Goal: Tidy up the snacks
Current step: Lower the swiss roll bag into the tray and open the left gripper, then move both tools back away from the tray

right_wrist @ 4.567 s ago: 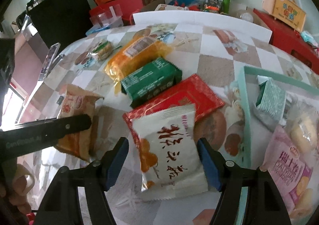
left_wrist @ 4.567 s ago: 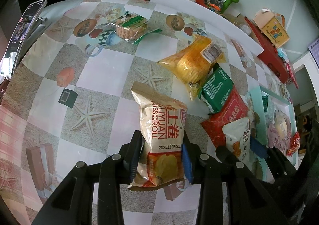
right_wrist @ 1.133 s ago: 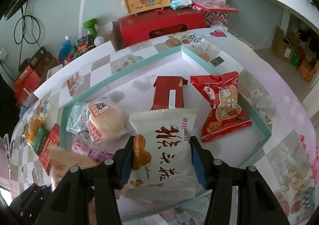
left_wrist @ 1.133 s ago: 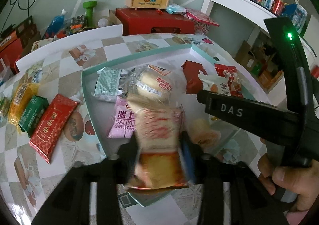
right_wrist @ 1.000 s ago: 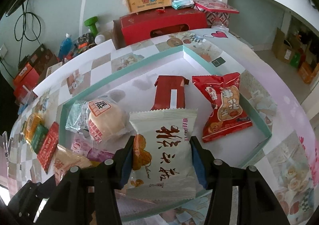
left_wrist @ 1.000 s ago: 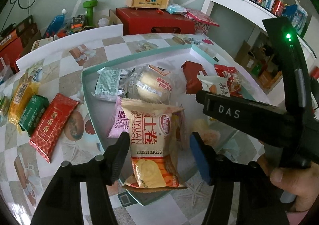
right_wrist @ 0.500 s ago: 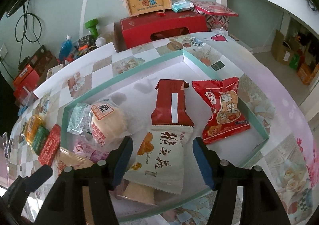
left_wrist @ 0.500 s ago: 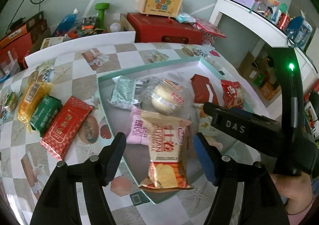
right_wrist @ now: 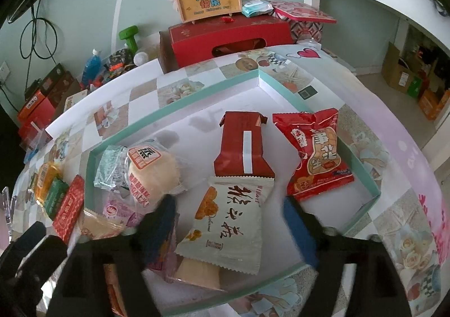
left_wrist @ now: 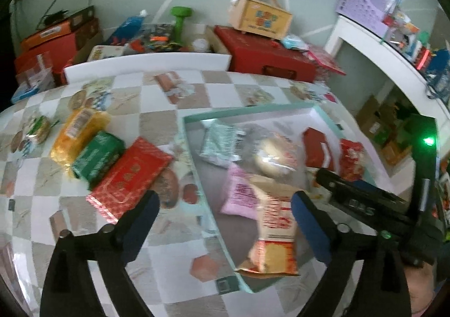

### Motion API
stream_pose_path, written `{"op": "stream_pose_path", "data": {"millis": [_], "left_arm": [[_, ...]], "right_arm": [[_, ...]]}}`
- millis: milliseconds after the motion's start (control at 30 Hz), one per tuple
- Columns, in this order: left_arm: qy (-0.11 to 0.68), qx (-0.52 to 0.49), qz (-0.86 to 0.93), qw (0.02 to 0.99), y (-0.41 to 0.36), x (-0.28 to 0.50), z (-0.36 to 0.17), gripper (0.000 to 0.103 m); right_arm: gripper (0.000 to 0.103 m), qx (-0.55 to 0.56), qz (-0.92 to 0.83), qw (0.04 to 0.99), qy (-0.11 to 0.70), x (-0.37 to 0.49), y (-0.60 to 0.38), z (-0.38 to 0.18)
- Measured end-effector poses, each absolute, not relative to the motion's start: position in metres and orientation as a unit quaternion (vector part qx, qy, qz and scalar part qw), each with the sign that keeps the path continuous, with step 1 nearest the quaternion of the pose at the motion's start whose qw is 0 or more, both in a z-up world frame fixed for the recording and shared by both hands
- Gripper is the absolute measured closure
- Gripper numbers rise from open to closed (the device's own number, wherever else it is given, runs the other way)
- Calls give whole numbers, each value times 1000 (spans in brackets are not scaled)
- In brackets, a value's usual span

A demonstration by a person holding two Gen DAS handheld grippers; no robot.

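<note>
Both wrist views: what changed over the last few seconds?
Both packets went from table to tray and were let go: beige Swiss-roll packet from left tongs, white packet from right tongs, jaws just opened. Red, green and yellow packets stayed put.

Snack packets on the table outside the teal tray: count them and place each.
4, all left of the tray: red packet nearest, then green packet, yellow packet, small clear pack farthest. More may be out of frame.
</note>
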State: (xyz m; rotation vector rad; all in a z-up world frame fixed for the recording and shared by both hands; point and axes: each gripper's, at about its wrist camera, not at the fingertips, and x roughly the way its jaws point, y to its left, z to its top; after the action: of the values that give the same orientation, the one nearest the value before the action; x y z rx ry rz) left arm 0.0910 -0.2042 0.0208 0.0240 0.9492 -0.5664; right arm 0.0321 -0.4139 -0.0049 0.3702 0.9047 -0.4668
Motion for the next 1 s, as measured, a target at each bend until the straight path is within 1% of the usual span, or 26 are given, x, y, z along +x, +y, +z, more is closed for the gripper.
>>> {"op": "stream_pose_path", "data": {"millis": [33,67,267,567,700,867,1000], "left_arm": [[453,13,-258,853,-201,93,19,3],[454,14,-248,855,-200,95,17,1],[466,23,-206,860,-190,102,8,0],[482,41,-242,841,-189,91,9,0],[478,76,-274,831,-196,78,11,0],[486,112,-290,817,-207,69,0,0],[490,117,-292,813,-212,69,-7,0]], "right_arm": [[1,177,-222,858,429,32,-414,-5],[0,178,-222,859,426,32,-414,-4],[0,191,-227,860,416,29,-417,-4],[0,207,-248,852,412,22,-427,-5],[0,213,-252,850,411,19,-429,-2],[0,220,-260,847,408,14,-434,-2],[0,224,-261,845,409,14,-436,-3]]}}
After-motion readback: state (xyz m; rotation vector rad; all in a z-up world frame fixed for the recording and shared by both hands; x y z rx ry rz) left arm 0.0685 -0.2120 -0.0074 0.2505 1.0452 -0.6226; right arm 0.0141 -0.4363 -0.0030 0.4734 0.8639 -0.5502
